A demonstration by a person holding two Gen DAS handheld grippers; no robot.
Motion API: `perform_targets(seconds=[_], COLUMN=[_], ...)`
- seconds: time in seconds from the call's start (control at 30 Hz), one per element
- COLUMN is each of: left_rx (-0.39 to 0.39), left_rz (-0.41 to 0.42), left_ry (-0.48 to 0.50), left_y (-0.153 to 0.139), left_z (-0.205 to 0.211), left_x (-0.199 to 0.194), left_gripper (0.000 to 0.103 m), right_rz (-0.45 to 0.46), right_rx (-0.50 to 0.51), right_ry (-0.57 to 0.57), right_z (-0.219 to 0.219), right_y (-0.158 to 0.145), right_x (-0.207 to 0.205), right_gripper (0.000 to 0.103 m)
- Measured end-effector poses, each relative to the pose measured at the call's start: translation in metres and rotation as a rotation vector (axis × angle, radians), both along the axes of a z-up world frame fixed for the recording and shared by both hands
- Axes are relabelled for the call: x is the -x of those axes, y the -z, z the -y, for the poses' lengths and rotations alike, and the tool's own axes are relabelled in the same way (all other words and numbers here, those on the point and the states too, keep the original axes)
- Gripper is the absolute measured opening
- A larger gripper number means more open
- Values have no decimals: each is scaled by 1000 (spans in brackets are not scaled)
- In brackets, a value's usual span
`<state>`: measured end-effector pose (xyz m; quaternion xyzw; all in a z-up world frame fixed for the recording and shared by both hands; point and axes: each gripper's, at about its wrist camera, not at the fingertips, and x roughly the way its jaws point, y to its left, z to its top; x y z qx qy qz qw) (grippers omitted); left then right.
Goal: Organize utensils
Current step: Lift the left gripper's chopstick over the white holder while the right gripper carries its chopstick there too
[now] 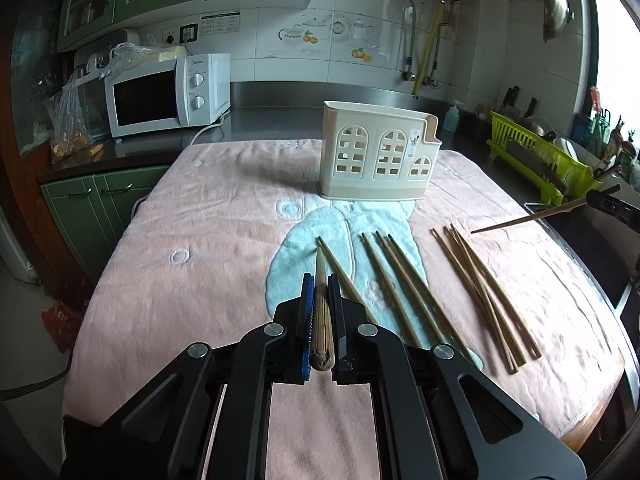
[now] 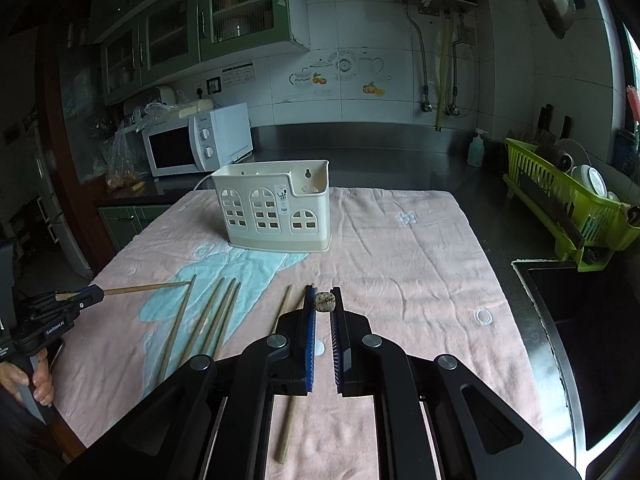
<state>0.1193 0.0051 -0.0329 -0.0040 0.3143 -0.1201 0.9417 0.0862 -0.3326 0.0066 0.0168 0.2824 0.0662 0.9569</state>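
Both claws clamped, left gripper (image 1: 320, 280) and right gripper (image 2: 323, 300) each on one chopstick (image 1: 321, 304); carry tips-down into holder (image 1: 378, 152), keeping level

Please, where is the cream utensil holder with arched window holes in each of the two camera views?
Left wrist view: the cream utensil holder stands upright on the pink towel, above centre, a little right.
Right wrist view: the holder stands left of centre, at mid height.
Shared landmark: the white microwave, behind and left of the holder in both.

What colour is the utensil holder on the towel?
Cream, with a beige base; the utensil holder shows best in the left wrist view.
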Motion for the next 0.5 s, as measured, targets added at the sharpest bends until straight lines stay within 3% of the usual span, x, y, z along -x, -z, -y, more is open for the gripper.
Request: perform_targets(seconds=[0.5], left_rx=[-29], left_rz=[112], left_ry=[90], left_y=[-104], left_z=[23], left_x=[-67], left_gripper=[5], right_rz=[26], right_rx=[4], right_ry=[-124], right_z=[3], right_y=[-106], right_x=[-85], right_gripper=[7])
